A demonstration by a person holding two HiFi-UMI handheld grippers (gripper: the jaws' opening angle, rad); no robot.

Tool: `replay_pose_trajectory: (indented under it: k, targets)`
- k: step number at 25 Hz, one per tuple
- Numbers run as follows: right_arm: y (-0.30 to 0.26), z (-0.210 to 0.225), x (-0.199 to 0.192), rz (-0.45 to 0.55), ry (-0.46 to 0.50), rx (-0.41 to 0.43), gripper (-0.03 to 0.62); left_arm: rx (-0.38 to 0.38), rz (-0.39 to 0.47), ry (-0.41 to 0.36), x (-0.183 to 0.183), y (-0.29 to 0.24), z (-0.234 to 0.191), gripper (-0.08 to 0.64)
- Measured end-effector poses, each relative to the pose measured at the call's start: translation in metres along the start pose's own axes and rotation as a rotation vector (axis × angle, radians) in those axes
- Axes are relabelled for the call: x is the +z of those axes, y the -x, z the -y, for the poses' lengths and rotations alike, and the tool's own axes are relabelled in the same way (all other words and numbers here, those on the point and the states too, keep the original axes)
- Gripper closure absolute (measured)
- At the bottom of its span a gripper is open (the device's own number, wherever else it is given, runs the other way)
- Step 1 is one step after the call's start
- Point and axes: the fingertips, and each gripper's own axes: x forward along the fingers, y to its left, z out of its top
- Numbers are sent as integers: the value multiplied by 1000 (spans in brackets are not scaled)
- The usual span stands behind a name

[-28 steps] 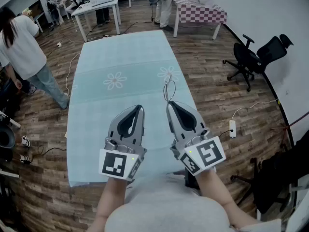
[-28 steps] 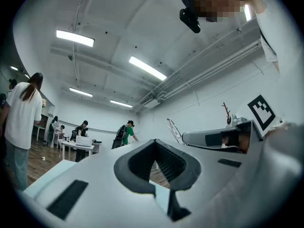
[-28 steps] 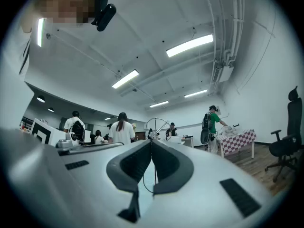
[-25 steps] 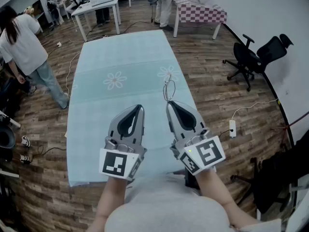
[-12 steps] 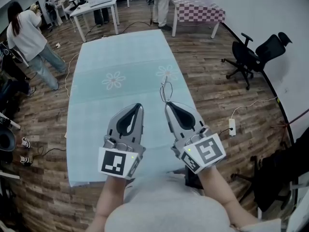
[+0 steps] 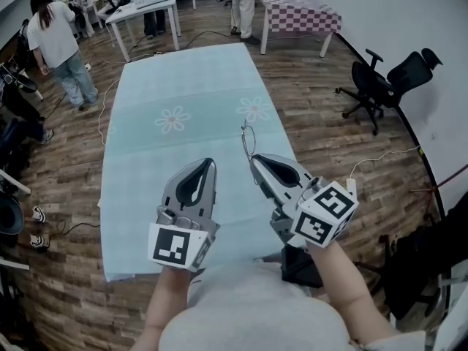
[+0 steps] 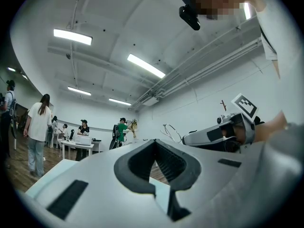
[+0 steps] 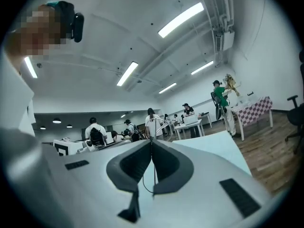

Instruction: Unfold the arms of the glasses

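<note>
Glasses: a thin wire-framed pair [image 6: 248, 143] at the centre of the head view. It is held clear above the cloth and juts out from the tip of the right gripper. The frame is too fine to tell whether the arms lie folded.
Right gripper: [image 6: 254, 159] has its jaws closed on a thin wire part of the glasses. The marker cube is rolled toward the right of the frame.
Left gripper: [image 6: 210, 164] has its jaws fully together with nothing between them. It sits just beside the right gripper, apart from the glasses.
Step in hand: probably presenting the glasses for a second grip; no arm appears swung out yet.
Next move: the left gripper would need to part its jaws, close on one arm and swing it outward while the right gripper holds the frame steady.
Surface: a long table under a pale blue cloth [image 6: 183, 79] with flower prints.
Room: wood floor [image 6: 322, 123], office chair [image 6: 387, 82] at right, checked table [image 6: 303, 17] at top, a person [image 6: 58, 46] at upper left.
</note>
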Motion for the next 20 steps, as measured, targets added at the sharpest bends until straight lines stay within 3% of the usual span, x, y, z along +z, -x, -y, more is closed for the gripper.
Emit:
replay_pose_trajectory:
  k: [20]
  targets:
    - [1, 19, -12, -111, -346, 158, 581, 5, -56, -6, -12, 0, 2, 552]
